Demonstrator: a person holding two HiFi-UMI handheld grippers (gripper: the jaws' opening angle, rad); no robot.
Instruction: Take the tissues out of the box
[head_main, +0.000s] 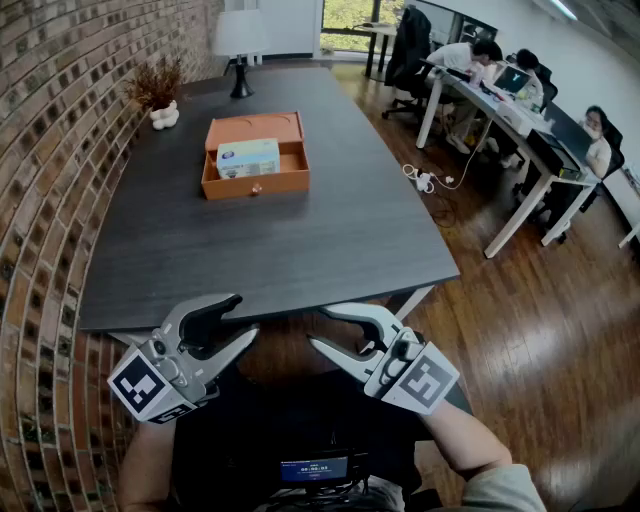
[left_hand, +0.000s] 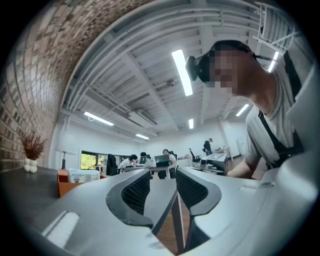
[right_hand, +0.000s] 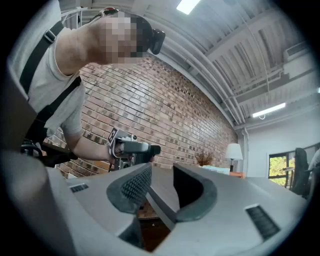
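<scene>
Your left gripper (head_main: 248, 312) and right gripper (head_main: 318, 325) hover side by side just off the near edge of the dark wood-grain desk (head_main: 300, 250). Each has its jaws a little apart and holds nothing. The pale blue tissue pack (head_main: 248, 157) lies inside the open orange box (head_main: 255, 186), well away up the desk.

Orange box (head_main: 256, 183), pale blue tissues (head_main: 248, 158), dark table (head_main: 300, 245), red-brick wall (head_main: 60, 150)

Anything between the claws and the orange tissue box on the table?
Nothing. Head view shows only bare dark tabletop between the left claw, the right claw and the orange box.
</scene>
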